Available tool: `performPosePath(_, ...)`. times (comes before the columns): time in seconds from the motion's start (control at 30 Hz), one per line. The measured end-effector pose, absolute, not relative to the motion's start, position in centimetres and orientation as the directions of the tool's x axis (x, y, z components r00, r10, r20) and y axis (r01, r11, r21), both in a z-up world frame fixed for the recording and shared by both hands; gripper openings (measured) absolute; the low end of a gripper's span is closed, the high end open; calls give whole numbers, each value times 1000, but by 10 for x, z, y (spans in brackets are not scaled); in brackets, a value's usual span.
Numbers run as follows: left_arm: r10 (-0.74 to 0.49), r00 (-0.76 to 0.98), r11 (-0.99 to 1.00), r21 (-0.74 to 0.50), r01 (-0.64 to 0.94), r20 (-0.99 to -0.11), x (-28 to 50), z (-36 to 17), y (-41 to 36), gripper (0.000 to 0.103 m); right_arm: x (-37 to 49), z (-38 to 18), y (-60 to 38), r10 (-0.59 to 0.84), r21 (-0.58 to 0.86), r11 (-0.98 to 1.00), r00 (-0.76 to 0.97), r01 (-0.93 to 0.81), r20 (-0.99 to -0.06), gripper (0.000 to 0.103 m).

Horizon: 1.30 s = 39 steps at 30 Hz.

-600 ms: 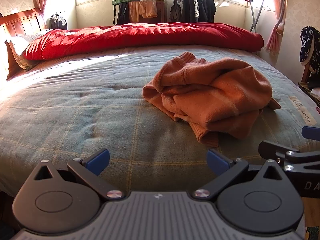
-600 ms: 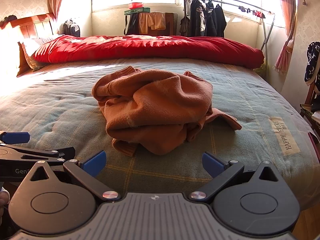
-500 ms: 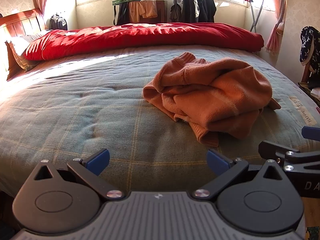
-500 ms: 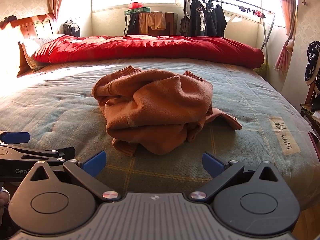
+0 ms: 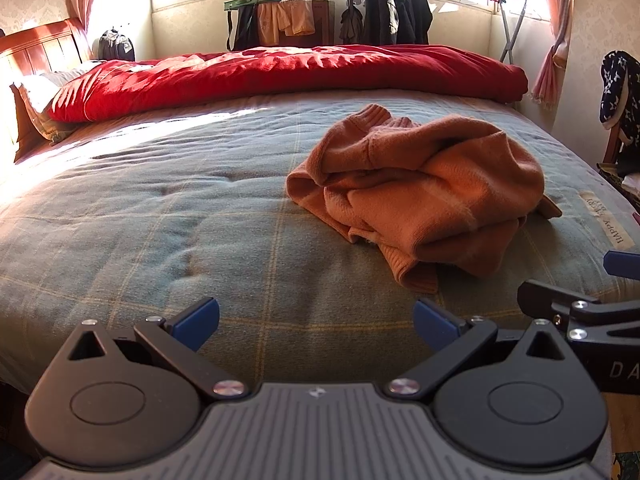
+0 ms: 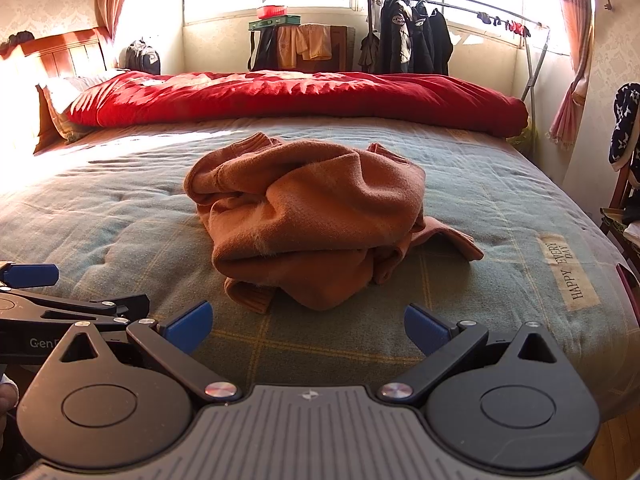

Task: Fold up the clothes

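Sweater (image 6: 308, 220) lies crumpled mid-bed on the plaid blanket (image 5: 160, 240), nearer than the red duvet (image 5: 280, 76). Nothing has changed since 0.6 s ago: left gripper (image 5: 316, 318) and right gripper (image 6: 308, 322) both gape apart, empty, short of the sweater. Folding not started.

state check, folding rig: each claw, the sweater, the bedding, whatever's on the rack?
left claw: open, empty, short of the sweater.
right claw: open, empty, short of the sweater.
orange sweater: crumpled heap, unfolded, lying on the blanket.
green plaid blanket: spread flat over the bed.
red duvet: bunched along the far side of the bed.
dark jackets: hanging on the rack.
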<state>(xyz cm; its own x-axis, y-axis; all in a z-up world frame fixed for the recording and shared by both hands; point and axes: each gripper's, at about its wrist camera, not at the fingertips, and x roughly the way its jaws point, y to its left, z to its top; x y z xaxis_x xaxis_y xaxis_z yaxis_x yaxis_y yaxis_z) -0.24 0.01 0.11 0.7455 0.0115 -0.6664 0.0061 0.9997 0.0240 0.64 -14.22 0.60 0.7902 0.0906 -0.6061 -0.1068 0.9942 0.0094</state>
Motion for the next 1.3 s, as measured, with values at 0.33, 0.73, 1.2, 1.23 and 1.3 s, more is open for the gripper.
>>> performPosePath(0.33,11,742,1000,26,9,-671,-1,1,0,102,5,8,-142,91,10,994,789,-108,-607,103)
performPosePath(0.73,1,721,1000,15,14,-693,1,-4,3,103,6,6,-139,91,-2,993,784,-117,-614,103)
performPosePath(1.2,46,716,998,70,3,-696,1,-7,-1,103,6,3,-137,97,-7,992,778,-128,-621,103)
performPosePath(1.23,44,716,998,69,5,-696,1,-7,-2,103,6,3,-137,97,-6,992,778,-128,-621,103)
performPosePath(1.3,41,716,998,67,9,-697,1,-7,-3,103,6,3,-137,98,-3,992,778,-127,-620,103)
